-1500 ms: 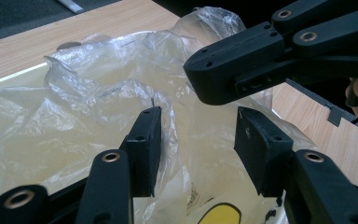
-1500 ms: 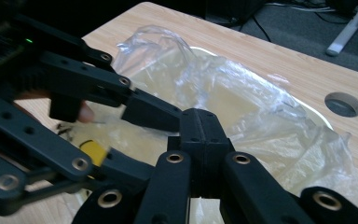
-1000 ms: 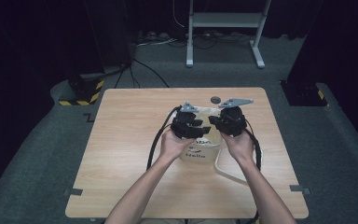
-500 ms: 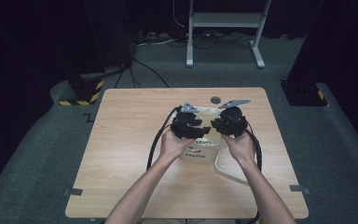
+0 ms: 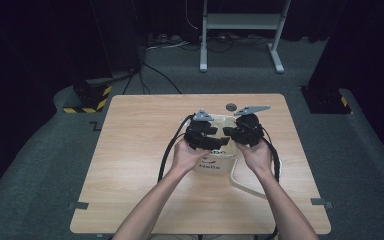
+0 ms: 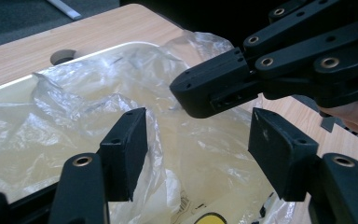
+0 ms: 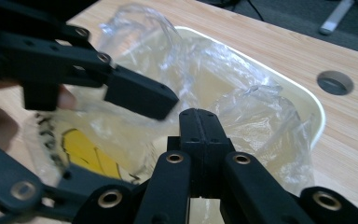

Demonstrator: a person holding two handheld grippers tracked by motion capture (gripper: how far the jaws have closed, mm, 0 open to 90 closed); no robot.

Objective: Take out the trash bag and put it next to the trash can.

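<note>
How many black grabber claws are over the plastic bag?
2. The left gripper is above the bag's left part, jaws apart. The right gripper is above its right part, jaws shut together.

"Hello" printed on the cream bag (image 5: 215,167), below a smile mark

Light wooden tabletop (image 5: 130,150) with round grey cable hole (image 5: 230,106); grey carpeted floor (image 5: 40,165); white metal stand frame (image 5: 240,30); yellow-black striped hazard block (image 5: 87,97).

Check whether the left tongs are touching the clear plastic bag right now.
Cannot tell. In the left gripper view the left tongs stand open around the clear plastic bag; the film runs up against one pad, but neither contact nor a gap shows plainly.
</note>
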